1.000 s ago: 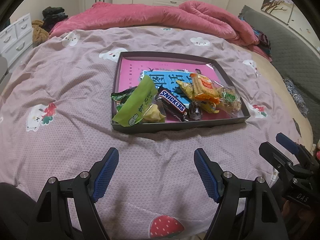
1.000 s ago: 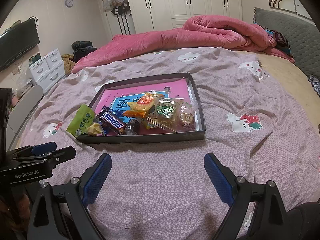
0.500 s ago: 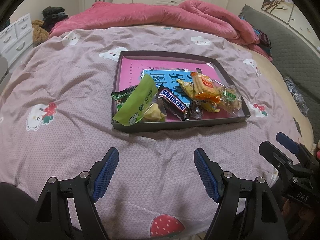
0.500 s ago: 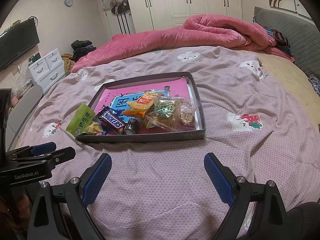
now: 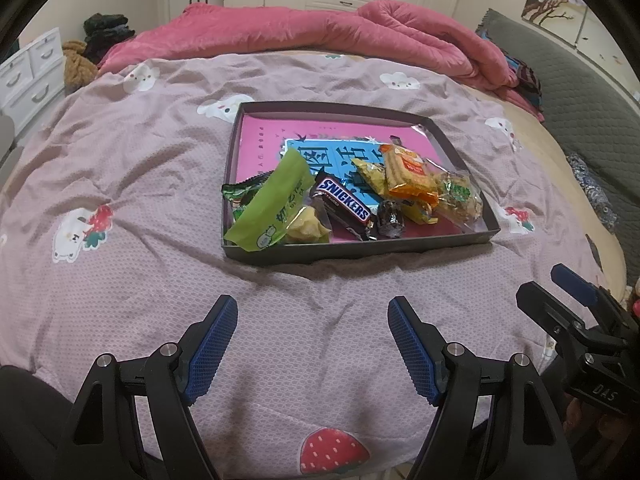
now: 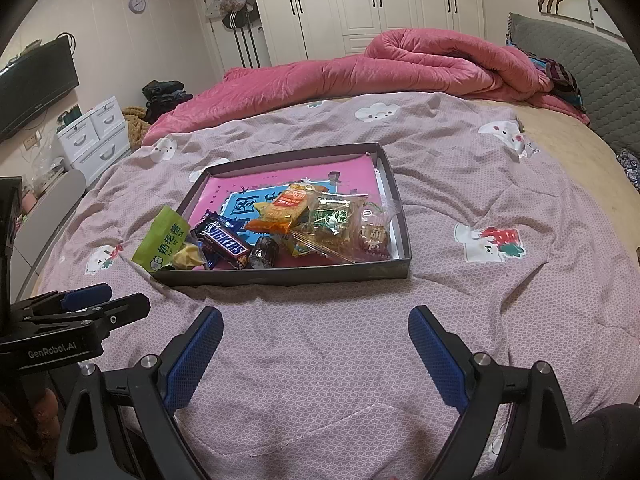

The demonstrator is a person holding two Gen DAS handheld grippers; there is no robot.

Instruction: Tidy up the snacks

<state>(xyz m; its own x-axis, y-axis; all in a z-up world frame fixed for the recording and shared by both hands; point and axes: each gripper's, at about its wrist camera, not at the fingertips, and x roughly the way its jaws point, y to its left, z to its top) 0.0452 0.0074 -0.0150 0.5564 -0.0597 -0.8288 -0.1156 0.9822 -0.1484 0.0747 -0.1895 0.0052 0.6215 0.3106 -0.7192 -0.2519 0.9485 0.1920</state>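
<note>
A dark shallow tray (image 5: pixel 360 250) (image 6: pixel 280 276) with a pink lining sits on the bed. Several snacks lie piled along its near side: a green packet (image 5: pixel 276 204) (image 6: pixel 162 238) that overhangs the left corner, a Snickers bar (image 5: pixel 344 200) (image 6: pixel 224 242), an orange packet (image 5: pixel 408 174) (image 6: pixel 286 210), a clear bag with a green label (image 5: pixel 458 196) (image 6: pixel 334 224), and a small dark candy (image 5: pixel 390 220) (image 6: pixel 264 252). My left gripper (image 5: pixel 312 344) is open and empty, short of the tray. My right gripper (image 6: pixel 316 354) is open and empty too, short of the tray.
The bed has a mauve printed sheet (image 5: pixel 140 200). A rolled pink duvet (image 5: pixel 320 36) lies across the far side. A grey headboard (image 5: pixel 580 104) is at the right. White drawers (image 6: pixel 96 136) stand left of the bed.
Both grippers have stayed almost still. The view has shifted only slightly and the snacks have not moved.
</note>
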